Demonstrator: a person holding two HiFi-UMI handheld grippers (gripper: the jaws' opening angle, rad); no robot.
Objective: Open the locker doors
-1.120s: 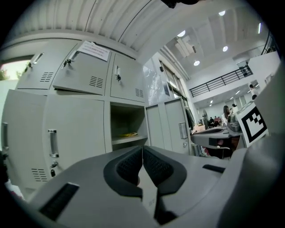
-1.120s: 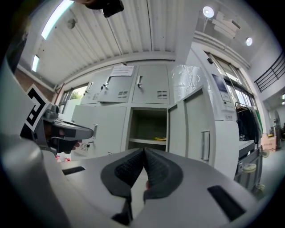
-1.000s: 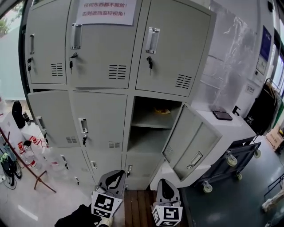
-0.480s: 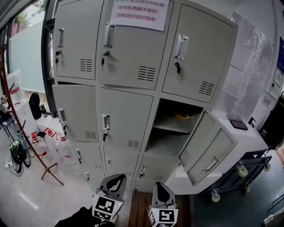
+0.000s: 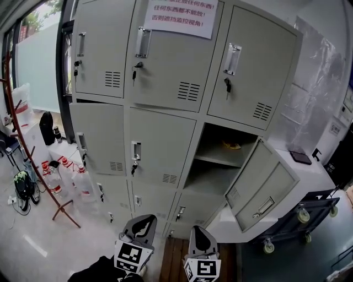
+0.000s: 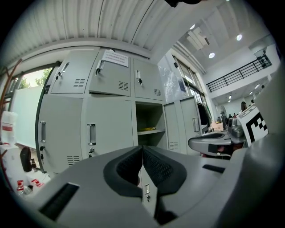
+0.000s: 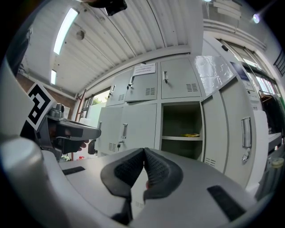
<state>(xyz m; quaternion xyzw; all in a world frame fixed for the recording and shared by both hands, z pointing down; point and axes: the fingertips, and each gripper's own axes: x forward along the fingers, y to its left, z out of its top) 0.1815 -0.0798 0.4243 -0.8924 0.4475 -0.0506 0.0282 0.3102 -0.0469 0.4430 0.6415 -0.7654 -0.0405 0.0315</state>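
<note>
A bank of grey lockers (image 5: pixel 160 110) fills the head view. In the middle row the right door (image 5: pixel 259 187) hangs open, showing a compartment (image 5: pixel 218 165) with a shelf and a small yellow thing (image 5: pixel 231 146) on it. The centre door (image 5: pixel 160 146) and the left door (image 5: pixel 99 137) of that row are closed, each with a handle and key. Both grippers sit low in front of the lockers, apart from them. My left gripper (image 5: pixel 144 219) (image 6: pixel 142 149) is shut on nothing. Beside it, my right gripper (image 5: pixel 199 228) (image 7: pixel 144 151) is also shut and empty.
A red coat stand (image 5: pixel 22 137) and several water bottles (image 5: pixel 66 179) stand at the left by a glass wall. A white counter (image 5: pixel 309 173) and a wheeled grey cart (image 5: pixel 298 220) are right of the open door. A paper notice (image 5: pixel 185 14) hangs on the top row.
The head view has swung left, so the lockers sit further right and the coat stand and bottles show more fully. Both grippers stay low in the picture, shut as before.
</note>
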